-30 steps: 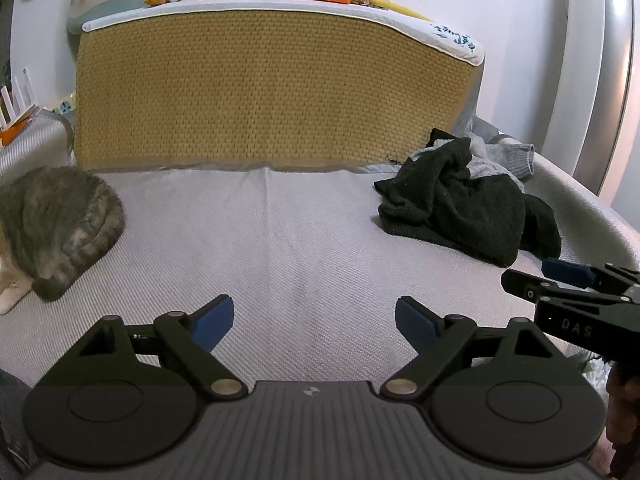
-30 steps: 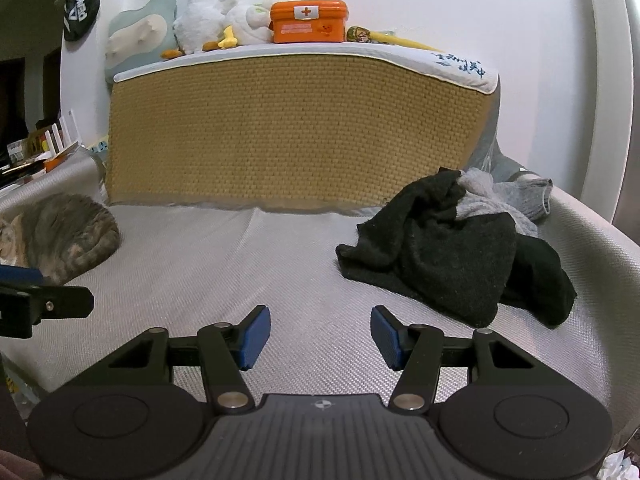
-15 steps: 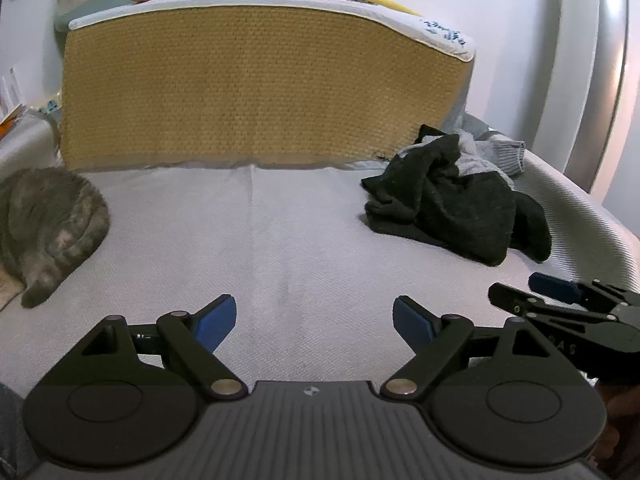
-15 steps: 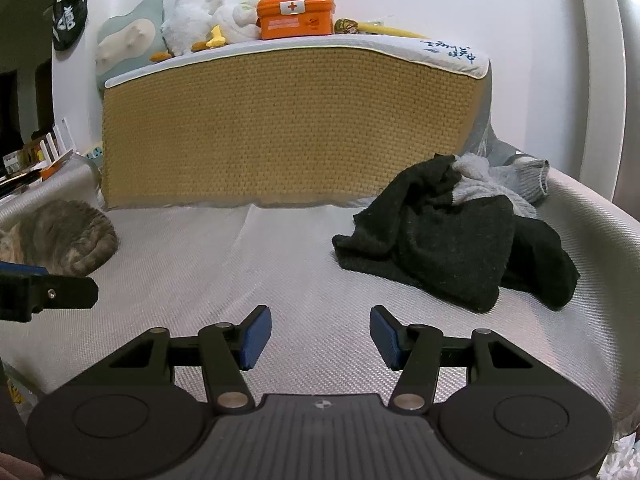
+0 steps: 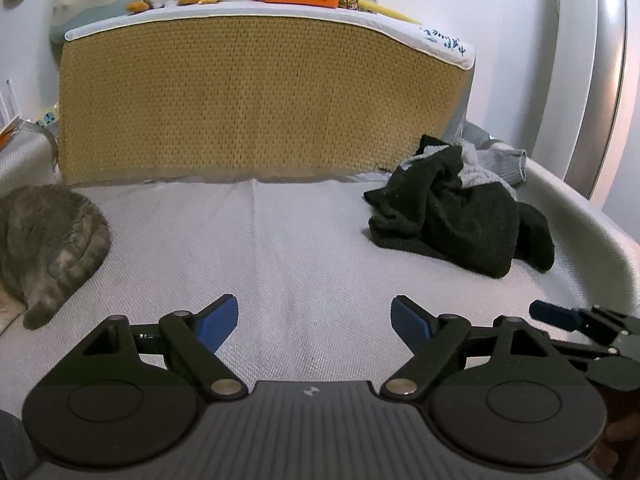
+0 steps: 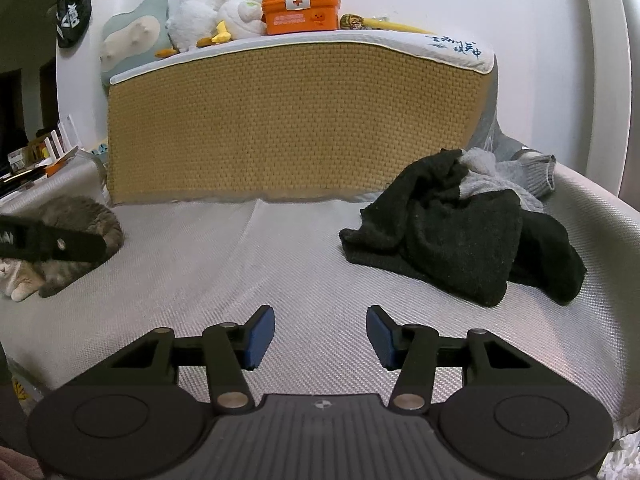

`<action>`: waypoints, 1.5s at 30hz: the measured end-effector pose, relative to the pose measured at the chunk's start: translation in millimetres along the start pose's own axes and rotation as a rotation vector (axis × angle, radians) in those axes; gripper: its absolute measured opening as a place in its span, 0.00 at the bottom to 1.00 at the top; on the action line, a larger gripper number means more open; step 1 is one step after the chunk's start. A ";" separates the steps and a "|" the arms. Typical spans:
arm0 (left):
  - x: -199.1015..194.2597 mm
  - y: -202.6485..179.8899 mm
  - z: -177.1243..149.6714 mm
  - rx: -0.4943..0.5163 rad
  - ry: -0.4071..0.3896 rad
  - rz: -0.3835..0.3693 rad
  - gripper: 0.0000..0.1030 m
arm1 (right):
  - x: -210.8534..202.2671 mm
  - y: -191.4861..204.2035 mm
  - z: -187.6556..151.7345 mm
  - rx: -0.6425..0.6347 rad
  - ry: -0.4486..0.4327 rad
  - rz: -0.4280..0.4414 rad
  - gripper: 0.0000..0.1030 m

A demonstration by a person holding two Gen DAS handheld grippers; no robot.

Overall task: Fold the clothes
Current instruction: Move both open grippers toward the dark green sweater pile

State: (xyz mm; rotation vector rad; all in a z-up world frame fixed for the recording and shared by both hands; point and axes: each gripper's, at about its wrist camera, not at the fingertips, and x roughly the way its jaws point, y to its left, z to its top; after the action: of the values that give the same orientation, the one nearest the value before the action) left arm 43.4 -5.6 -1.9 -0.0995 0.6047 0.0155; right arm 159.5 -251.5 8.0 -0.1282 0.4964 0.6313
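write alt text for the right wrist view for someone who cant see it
The open right gripper hovers empty over a grey bed, facing a crumpled pile of black and grey clothes at right. A grey cat lies at the left edge, partly behind the left gripper's finger.

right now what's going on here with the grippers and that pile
A person holds a gripper in each hand over a grey bed, set to fold clothes. Both the left gripper and the right gripper are open and empty, hovering above bare mattress. The pile, a black garment over a grey one, lies crumpled and untouched at the far right. A cat lies curled at the left edge.
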 end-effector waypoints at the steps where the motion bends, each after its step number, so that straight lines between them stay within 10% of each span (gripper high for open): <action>1: -0.1 0.9 1.1 -0.002 -0.002 -0.003 0.83 | 0.2 -0.3 -0.2 0.002 0.000 0.000 0.52; 45: 31.5 15.2 54.3 0.139 -0.071 -0.041 0.75 | 9.4 4.6 32.6 -0.092 0.022 -0.066 0.44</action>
State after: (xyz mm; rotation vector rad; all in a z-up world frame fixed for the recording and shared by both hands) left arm 99.5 14.4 23.3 0.0232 0.5310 -0.0620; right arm 176.5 -234.3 32.1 -0.2379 0.4823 0.5886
